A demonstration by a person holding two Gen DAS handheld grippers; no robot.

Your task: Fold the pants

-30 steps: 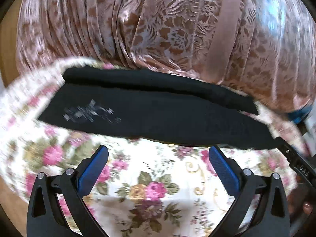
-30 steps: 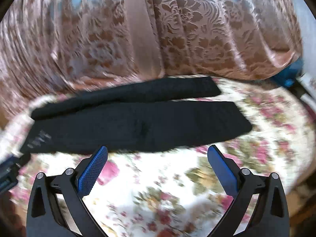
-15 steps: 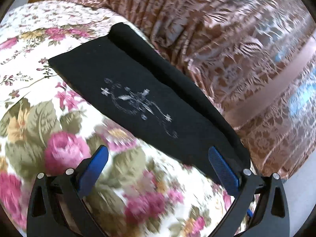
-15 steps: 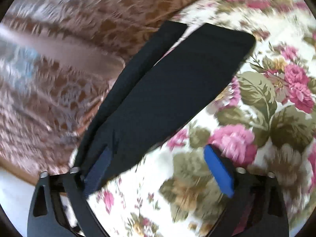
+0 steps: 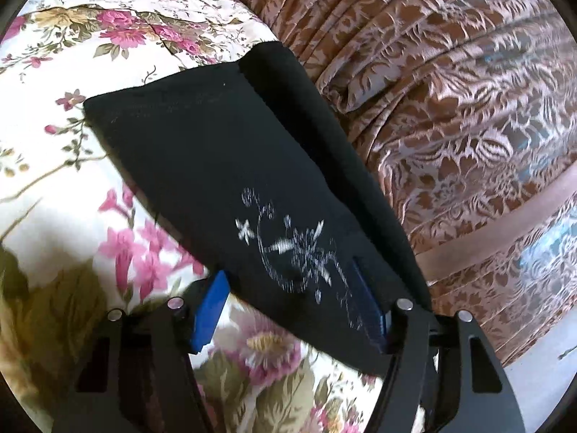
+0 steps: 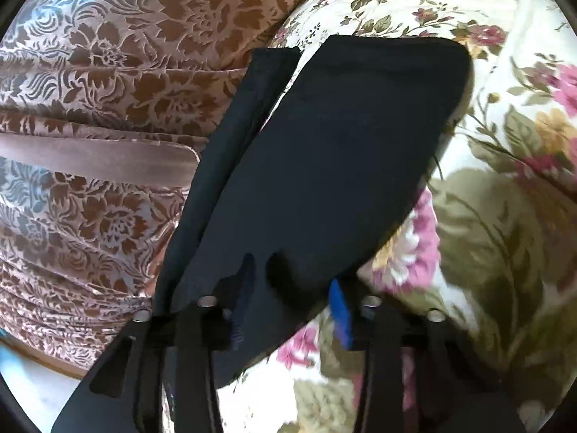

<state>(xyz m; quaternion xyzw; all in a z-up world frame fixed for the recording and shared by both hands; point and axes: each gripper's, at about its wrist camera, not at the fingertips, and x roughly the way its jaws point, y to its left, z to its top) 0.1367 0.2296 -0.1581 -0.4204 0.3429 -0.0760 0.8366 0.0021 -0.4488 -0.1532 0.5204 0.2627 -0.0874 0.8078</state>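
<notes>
Fingers of the left gripper (image 5: 292, 310) straddle the embroidered end of the black folded fabric pants (image 5: 230, 180), still apart; the right gripper (image 6: 288, 310) straddles the other end — grip uncertain. Pants lie along the flowered bedspread's (image 5: 90, 54) edge beside brown brocade drapery (image 5: 450, 108).

Pants (image 5: 216, 166) on the bedspread (image 5: 72, 187), curtain (image 5: 450, 108) behind at 2 o'clock, left tool (image 5: 292, 310) and right tool (image 6: 292, 310) straddling opposite ends at 6 o'clock

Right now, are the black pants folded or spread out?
Folded lengthwise: the black pants lie as one long strip, one leg stacked on the other, offset along the edge.
</notes>
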